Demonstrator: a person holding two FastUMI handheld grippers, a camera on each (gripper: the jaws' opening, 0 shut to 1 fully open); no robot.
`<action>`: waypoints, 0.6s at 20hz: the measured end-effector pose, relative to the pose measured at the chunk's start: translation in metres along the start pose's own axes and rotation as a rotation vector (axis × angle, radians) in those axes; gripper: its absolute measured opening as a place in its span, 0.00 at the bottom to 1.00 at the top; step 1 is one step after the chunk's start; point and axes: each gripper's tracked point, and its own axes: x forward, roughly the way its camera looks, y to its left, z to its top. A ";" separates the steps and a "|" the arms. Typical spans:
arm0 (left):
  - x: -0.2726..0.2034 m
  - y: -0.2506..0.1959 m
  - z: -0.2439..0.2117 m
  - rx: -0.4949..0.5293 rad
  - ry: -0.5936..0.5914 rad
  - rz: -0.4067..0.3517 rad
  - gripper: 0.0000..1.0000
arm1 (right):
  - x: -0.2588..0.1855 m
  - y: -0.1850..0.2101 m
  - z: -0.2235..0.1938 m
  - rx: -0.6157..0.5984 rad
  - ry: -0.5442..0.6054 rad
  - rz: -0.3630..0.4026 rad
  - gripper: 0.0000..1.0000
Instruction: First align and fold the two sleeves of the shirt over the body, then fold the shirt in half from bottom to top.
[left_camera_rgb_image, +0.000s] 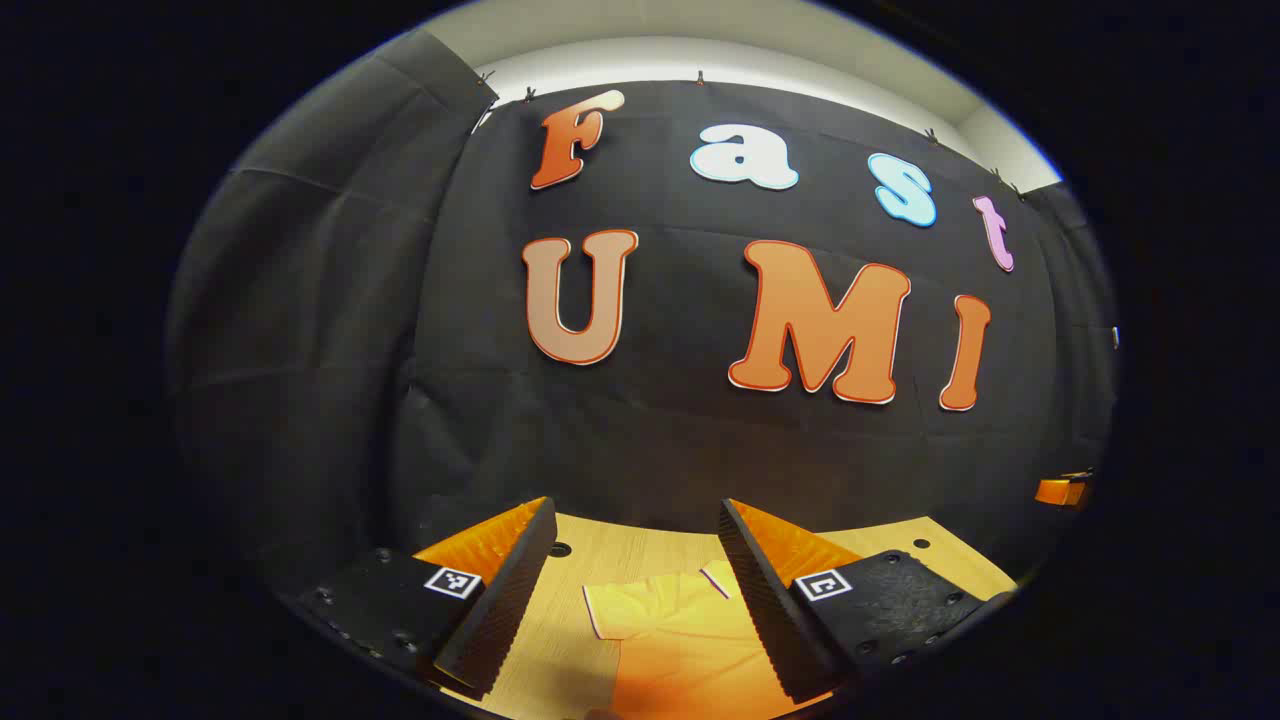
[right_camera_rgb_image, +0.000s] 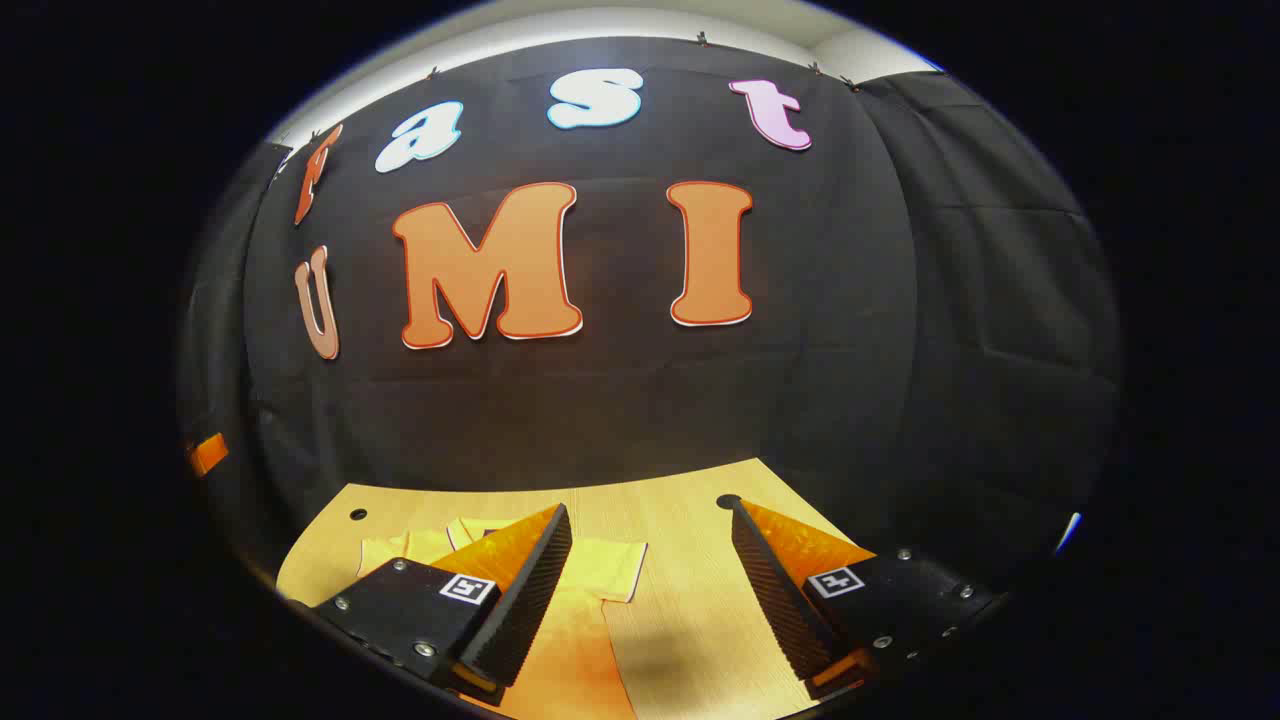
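A yellow short-sleeved shirt (left_camera_rgb_image: 672, 625) lies flat on the wooden table (left_camera_rgb_image: 610, 555), collar toward the back wall and both sleeves spread out. My left gripper (left_camera_rgb_image: 637, 585) hangs open above the shirt's left sleeve and shoulder, with nothing between its fingers. In the right gripper view the same shirt (right_camera_rgb_image: 590, 600) lies at the lower left, its right sleeve (right_camera_rgb_image: 615, 568) reaching toward the gap between the fingers. My right gripper (right_camera_rgb_image: 650, 585) is open over the table just right of that sleeve, holding nothing. The shirt's lower part is hidden below both views.
The table (right_camera_rgb_image: 680, 540) ends at the black cloth wall a short way beyond the shirt. Small dark holes (right_camera_rgb_image: 728, 500) mark the tabletop near its far edge. An orange object (left_camera_rgb_image: 1060, 490) shows at the far right edge of the left gripper view.
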 end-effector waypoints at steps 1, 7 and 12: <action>-0.001 -0.001 0.000 0.002 0.002 -0.001 0.98 | 0.002 0.002 0.000 0.000 0.007 0.000 1.00; -0.002 0.001 -0.004 -0.004 0.023 -0.009 0.98 | 0.004 0.018 0.006 -0.025 0.002 0.016 1.00; -0.011 0.004 0.001 0.005 0.021 -0.001 0.98 | -0.001 0.017 -0.009 -0.017 0.032 0.019 0.98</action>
